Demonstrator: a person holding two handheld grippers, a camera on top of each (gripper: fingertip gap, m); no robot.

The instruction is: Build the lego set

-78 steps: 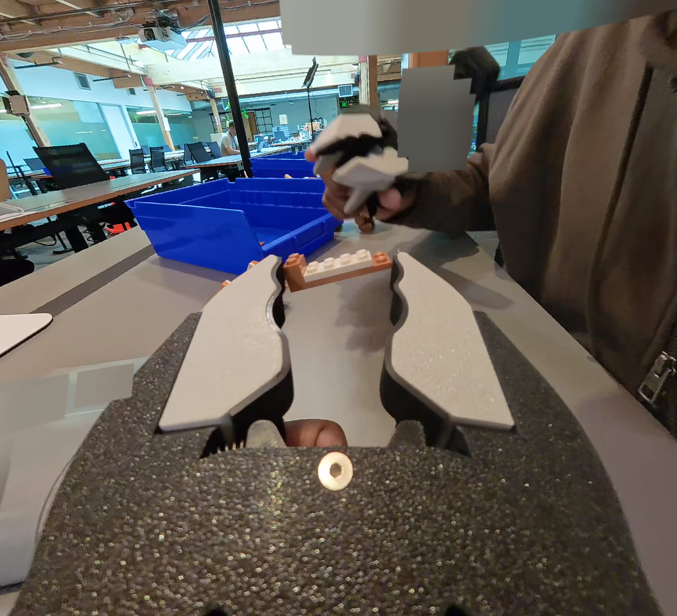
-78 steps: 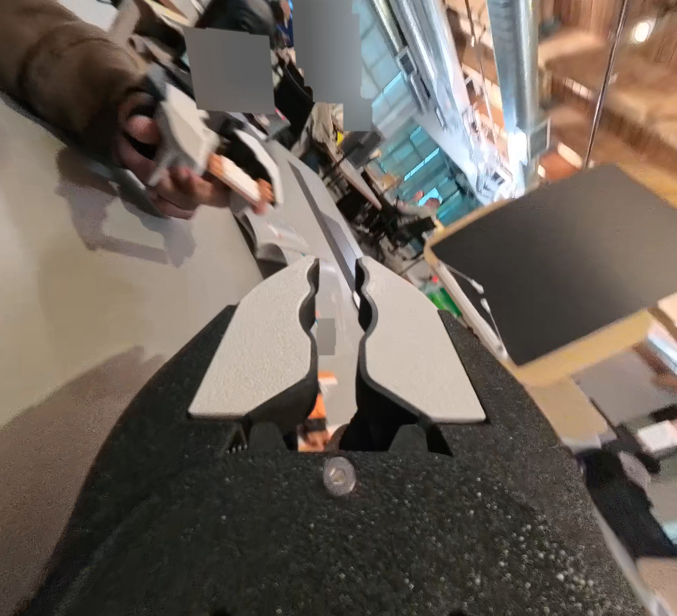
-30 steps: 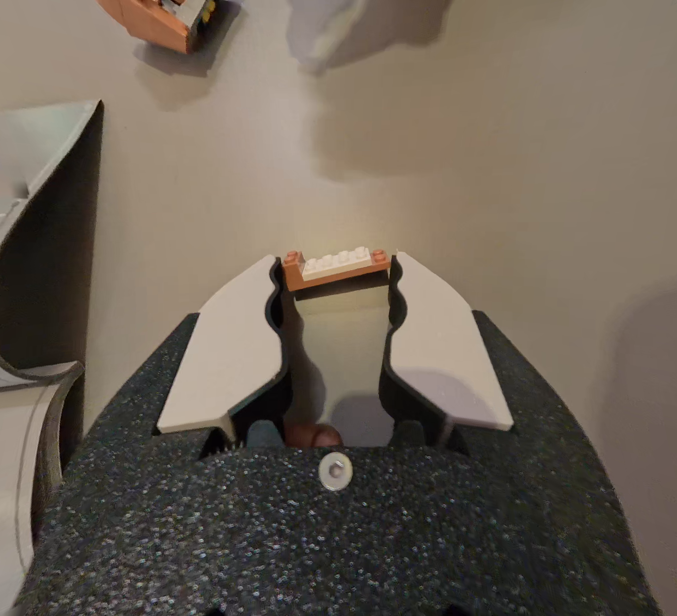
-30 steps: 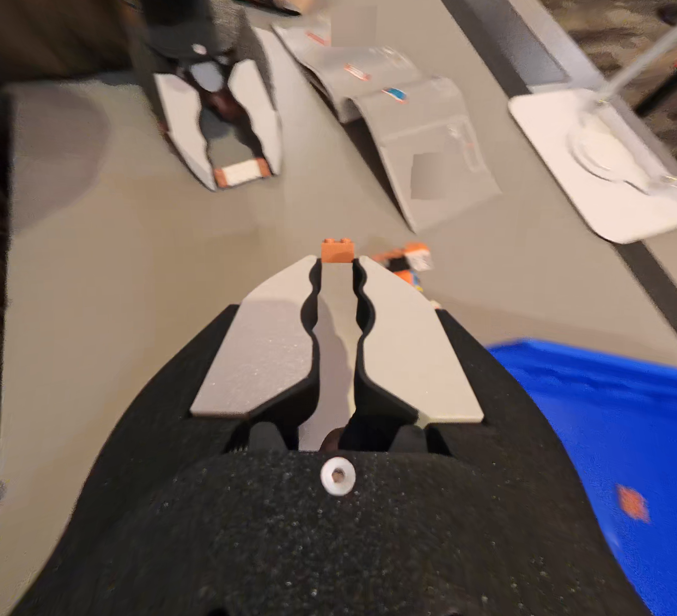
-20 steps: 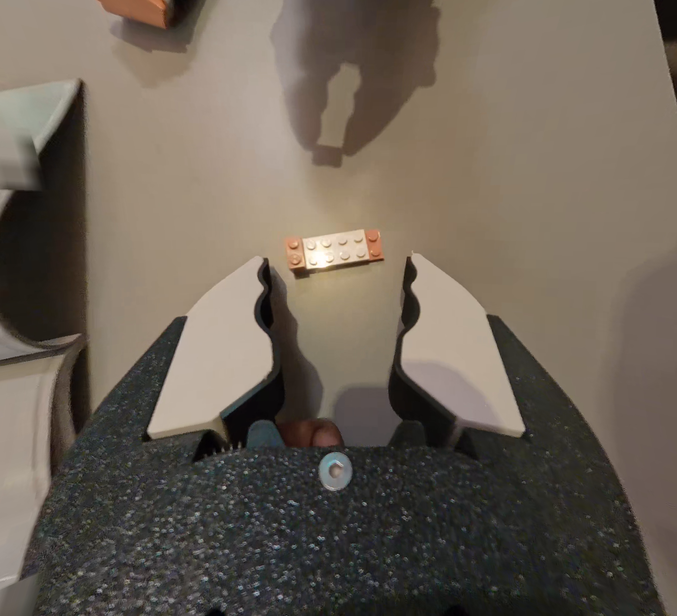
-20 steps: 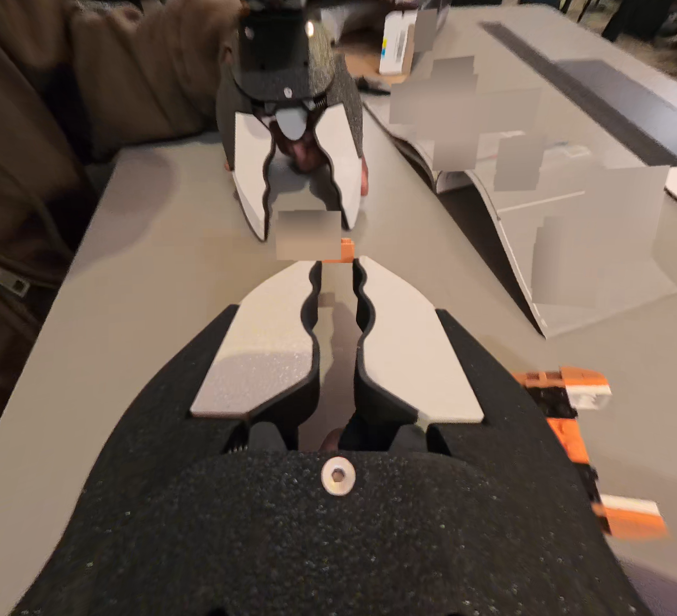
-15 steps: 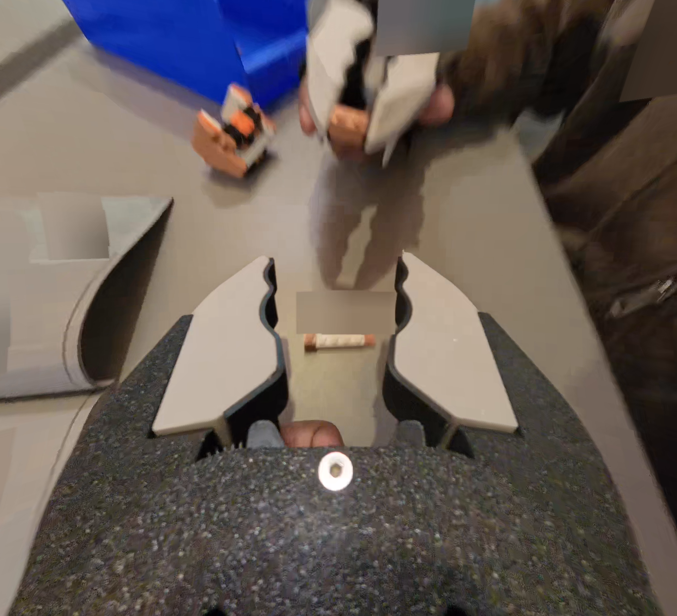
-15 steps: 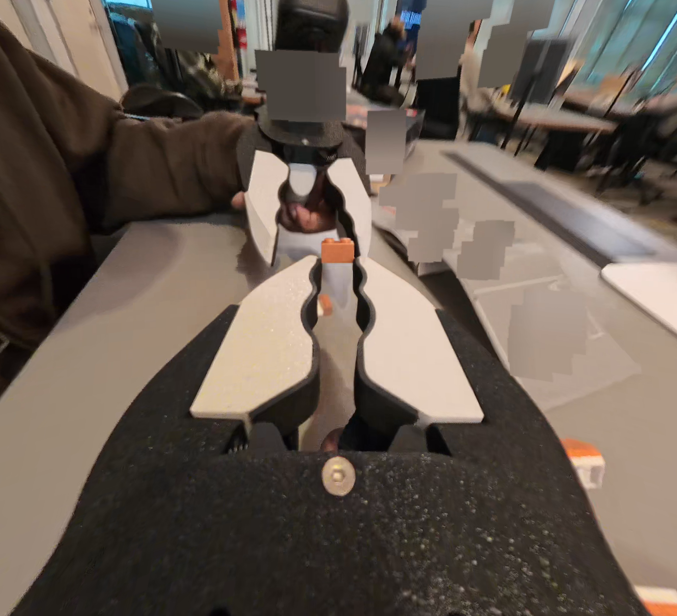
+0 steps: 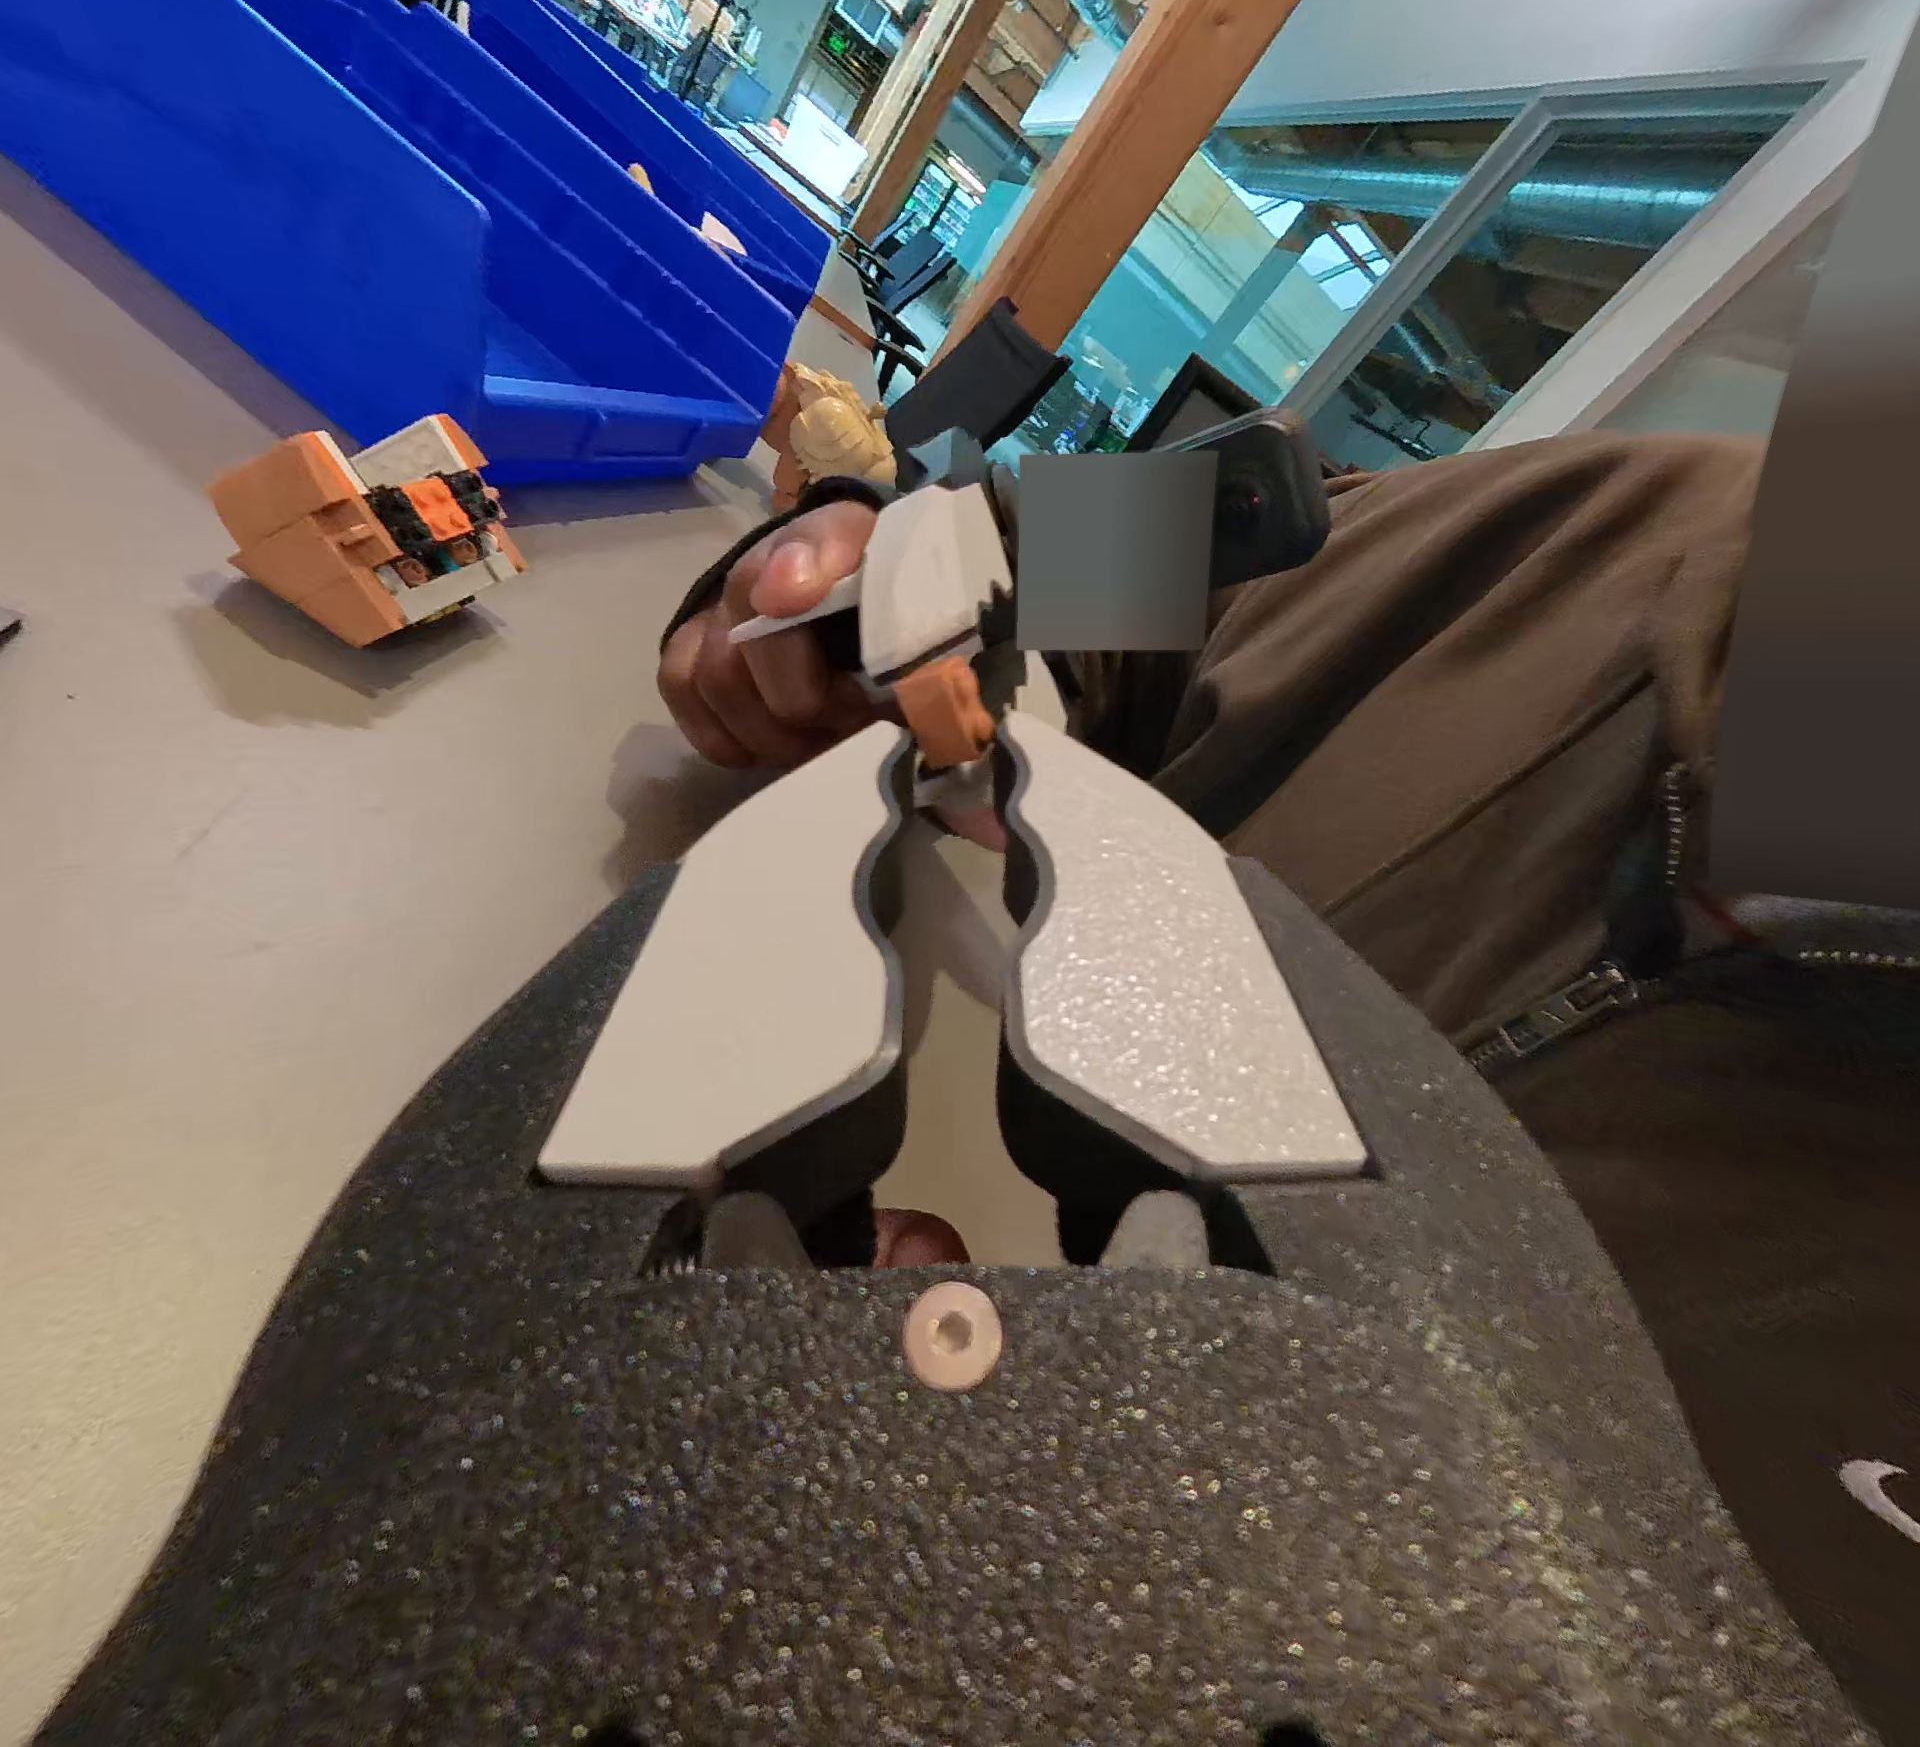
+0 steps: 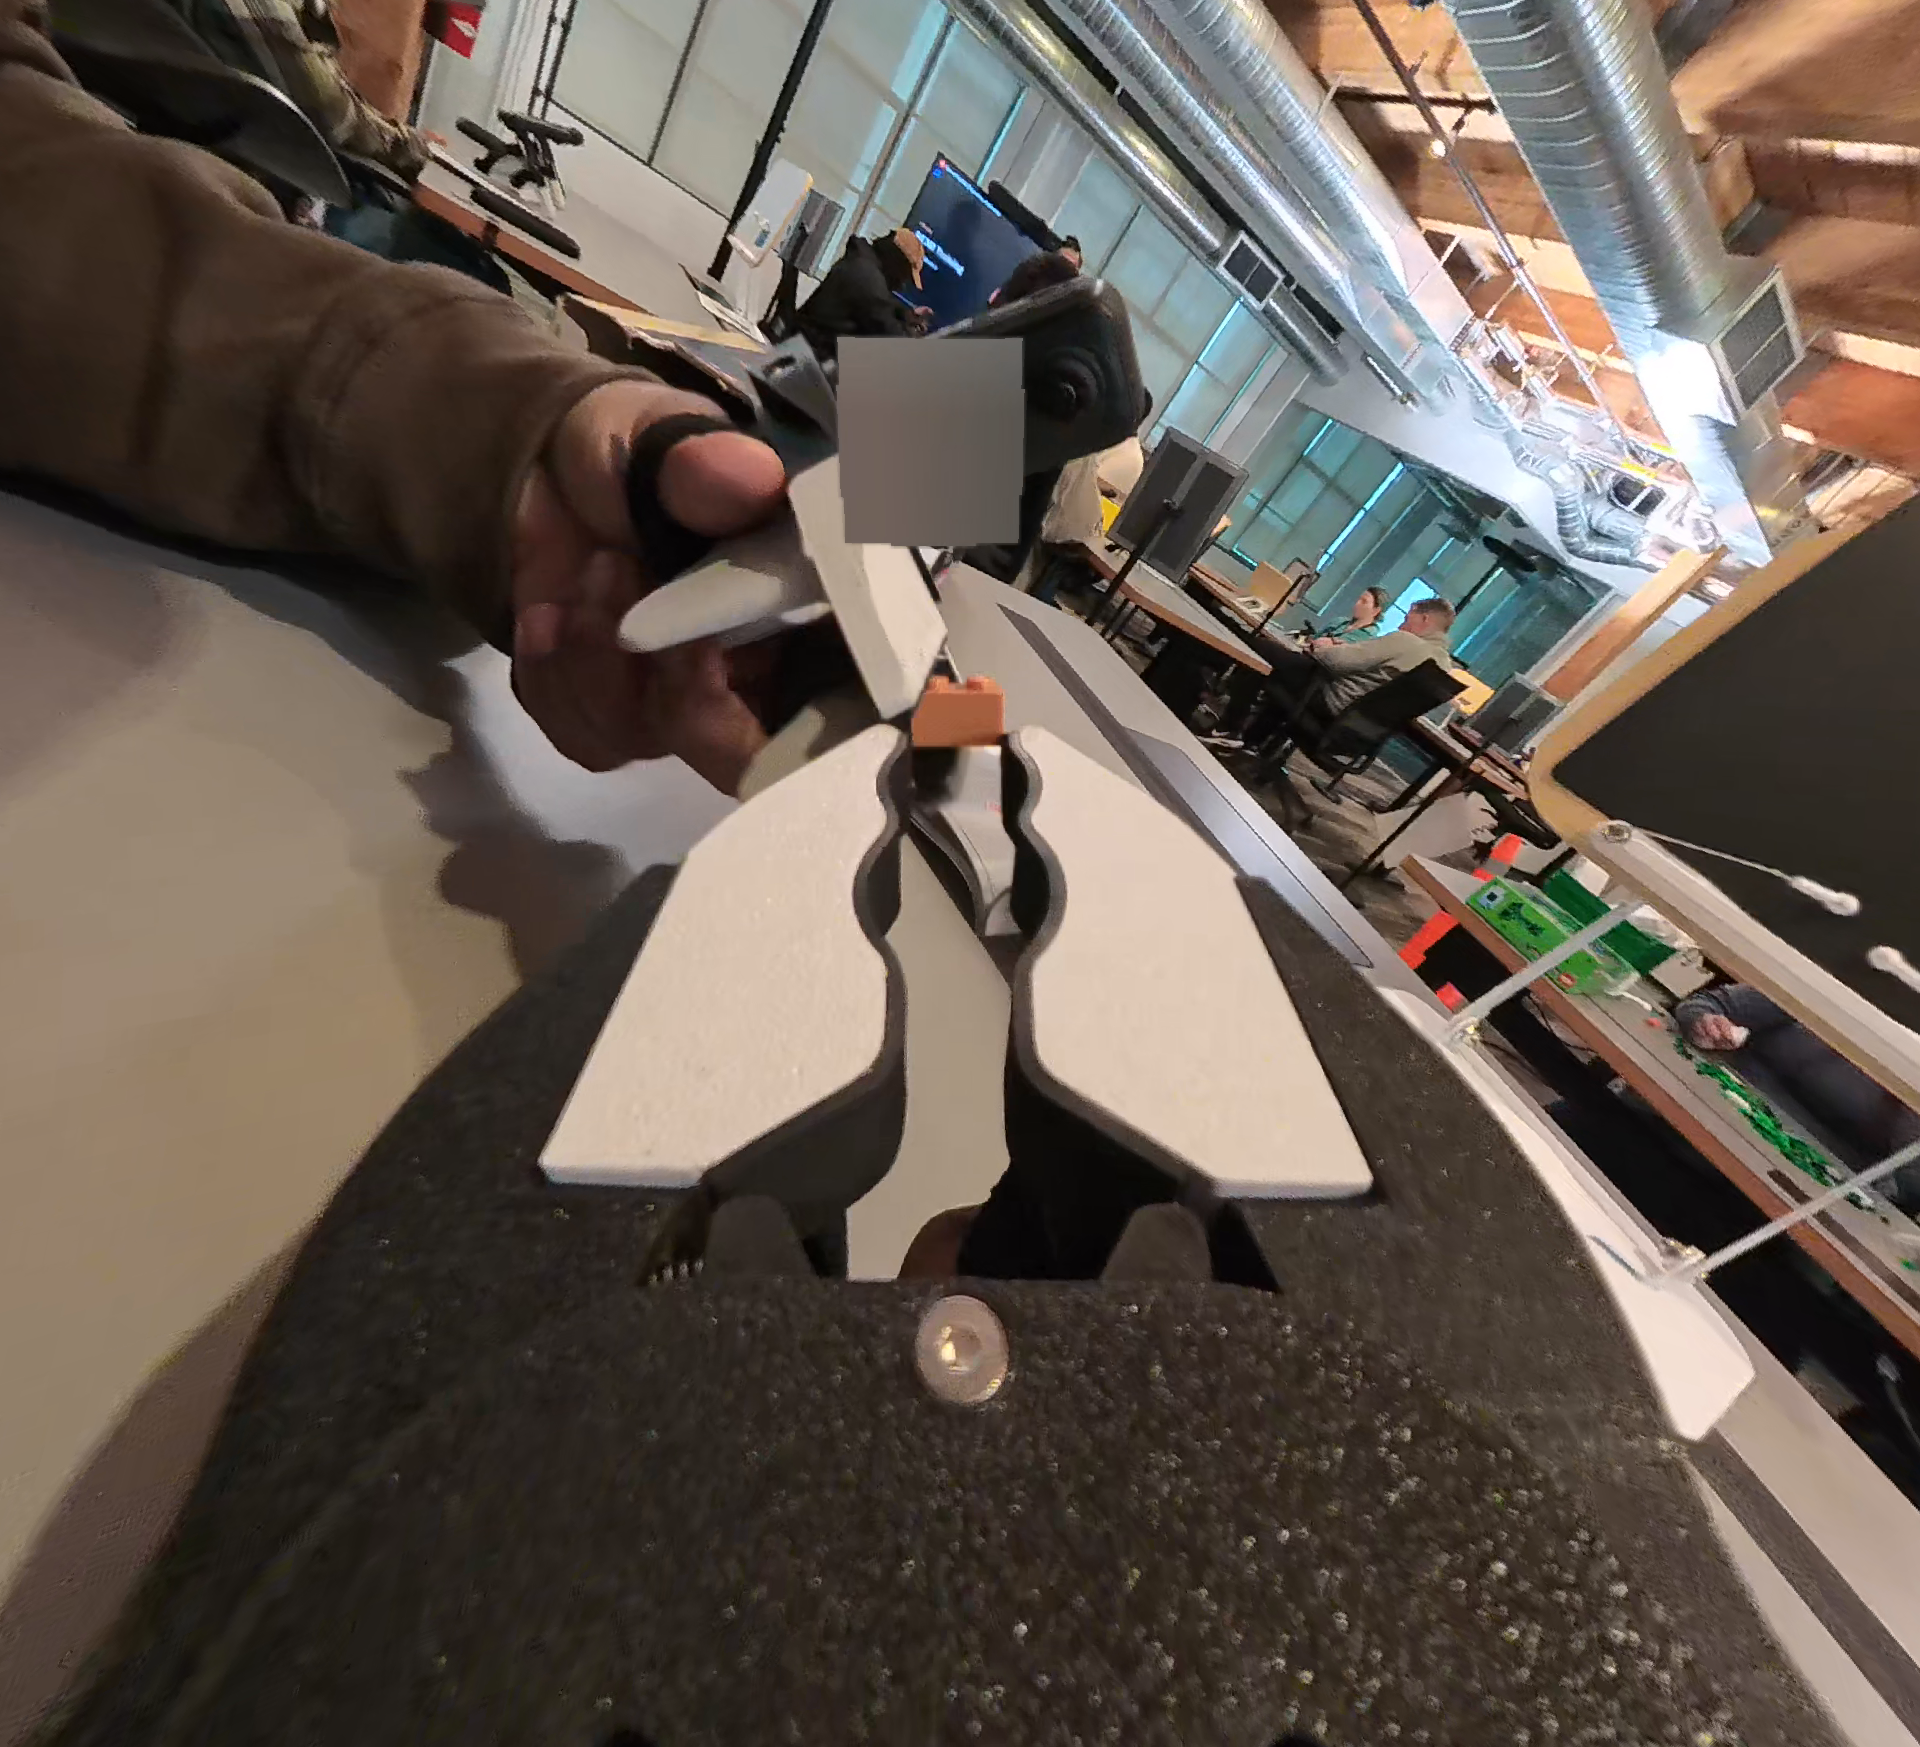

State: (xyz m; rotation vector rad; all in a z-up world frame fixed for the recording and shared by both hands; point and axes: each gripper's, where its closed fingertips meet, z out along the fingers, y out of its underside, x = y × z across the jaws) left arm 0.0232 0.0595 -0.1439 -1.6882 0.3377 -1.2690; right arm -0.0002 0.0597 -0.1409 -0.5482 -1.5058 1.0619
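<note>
My left gripper (image 9: pixel 951 757) is shut on a small white-and-brown plate (image 9: pixel 948 785), gripped end-on at the fingertips and held above the grey table (image 9: pixel 260 866). My right gripper (image 10: pixel 954 741) is shut on a small orange brick (image 10: pixel 956 710). The two grippers meet tip to tip. In the left wrist view the orange brick (image 9: pixel 940 710) rests against the plate, under the right gripper's fingers (image 9: pixel 920 585). The left gripper's fingers (image 10: pixel 873 606) show in the right wrist view, just above the brick. A half-built orange, black and white model (image 9: pixel 364 534) lies on the table to the left.
Blue bins (image 9: pixel 312 170) stand at the far left behind the model. A beige figure (image 9: pixel 831 440) sits by the bin's corner. The person's brown sleeve and jacket (image 9: pixel 1455 710) fill the right side. A black board (image 10: pixel 1766 710) hangs at the right in the right wrist view. My left and right fingertips are right by each other.
The left gripper let the plate lie on the table, then closed on it again with narrower jaws and lifted it. Both grippers rose and came together, brick against plate.
</note>
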